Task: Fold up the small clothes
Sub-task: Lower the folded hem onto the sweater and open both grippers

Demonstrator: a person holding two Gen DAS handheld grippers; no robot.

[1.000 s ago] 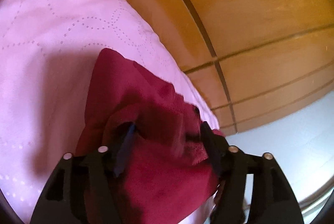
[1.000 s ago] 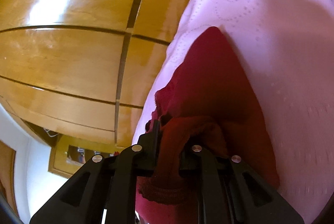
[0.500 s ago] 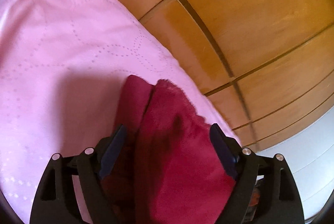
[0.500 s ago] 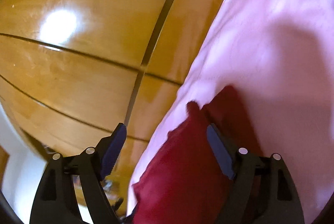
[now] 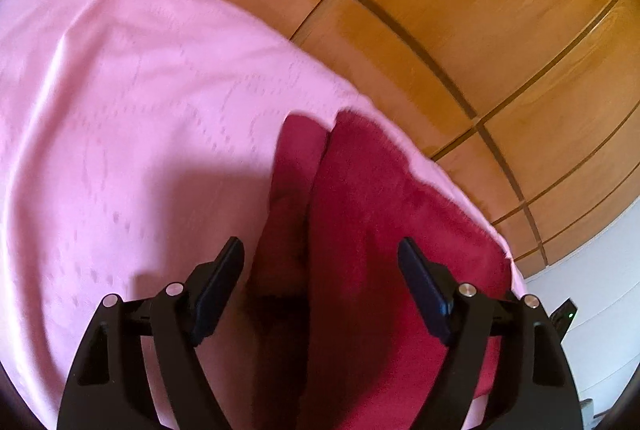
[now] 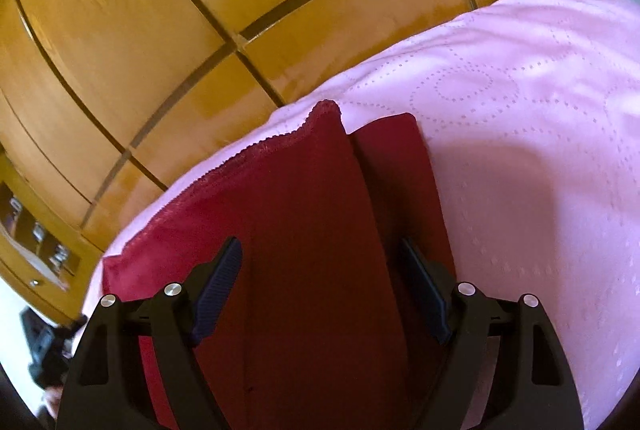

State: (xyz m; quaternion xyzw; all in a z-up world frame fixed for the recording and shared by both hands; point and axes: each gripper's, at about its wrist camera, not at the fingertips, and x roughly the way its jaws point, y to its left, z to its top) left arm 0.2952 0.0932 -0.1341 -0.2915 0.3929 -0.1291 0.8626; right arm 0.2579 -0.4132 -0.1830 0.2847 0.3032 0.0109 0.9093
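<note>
A dark red garment (image 5: 372, 230) lies folded on a pink quilted bedcover (image 5: 120, 133), near the bed's edge. A fold line runs lengthwise, with a narrow layer showing beside the top layer. My left gripper (image 5: 320, 250) is open and empty, held above the garment. In the right wrist view the same garment (image 6: 304, 222) shows a scalloped hem along its far edge. My right gripper (image 6: 320, 250) is open and empty above it.
Glossy wooden wardrobe panels (image 5: 460, 9) stand close behind the bed's edge; they also show in the right wrist view (image 6: 200, 9). A white wall (image 5: 600, 290) shows at the right. The pink bedcover (image 6: 520, 149) extends away from the garment.
Both grippers let go of the red garment, opened and drew back above it. The garment now lies flat and folded on the bedcover.
</note>
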